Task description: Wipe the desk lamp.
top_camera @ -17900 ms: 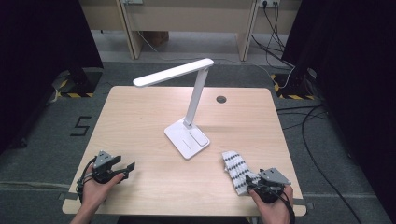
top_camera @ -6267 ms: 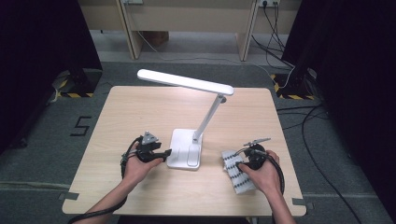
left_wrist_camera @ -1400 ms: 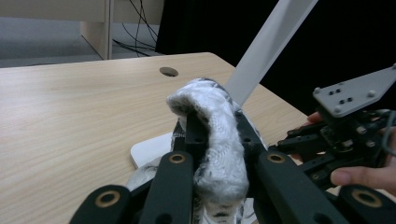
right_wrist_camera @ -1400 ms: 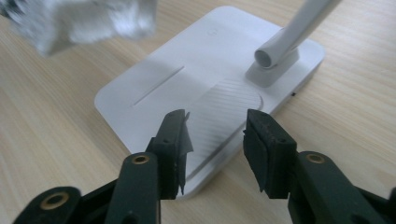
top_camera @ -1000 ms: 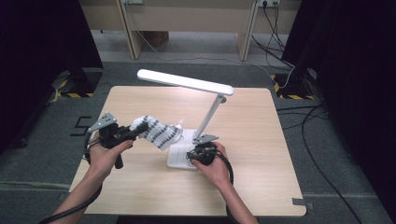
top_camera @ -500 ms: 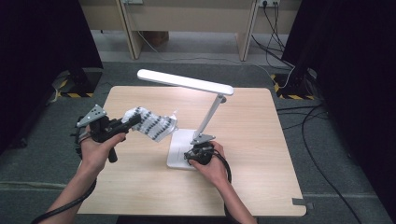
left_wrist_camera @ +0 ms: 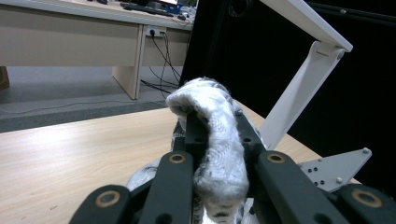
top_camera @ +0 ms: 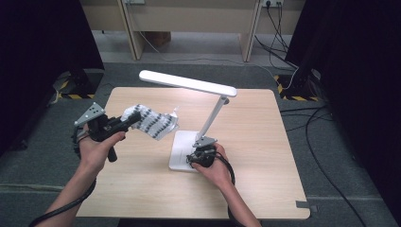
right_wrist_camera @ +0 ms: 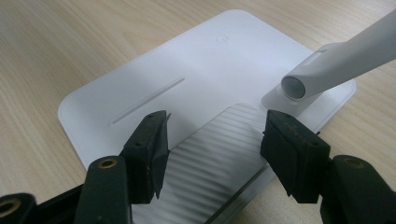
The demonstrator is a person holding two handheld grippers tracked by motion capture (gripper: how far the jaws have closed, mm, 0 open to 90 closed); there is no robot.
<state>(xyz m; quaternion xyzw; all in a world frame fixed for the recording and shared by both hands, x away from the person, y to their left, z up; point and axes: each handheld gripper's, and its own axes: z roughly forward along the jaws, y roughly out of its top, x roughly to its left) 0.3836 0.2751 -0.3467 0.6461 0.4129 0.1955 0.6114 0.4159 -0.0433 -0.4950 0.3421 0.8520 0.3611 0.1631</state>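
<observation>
Office: desks (top_camera: 189, 19), floor cables (top_camera: 312, 118)

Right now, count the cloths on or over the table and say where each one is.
1. The striped cloth hangs from the left gripper, held above the table, left of the lamp's base. No others visible.

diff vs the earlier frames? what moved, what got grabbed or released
The striped cloth went from the table's near right corner into the left tool, which holds it lifted left of the lamp. The lamp slid nearer and its head now points left. The right tool sits over the lamp base; its jaws have just been opening, with nothing gripped. The table is unchanged.
</observation>
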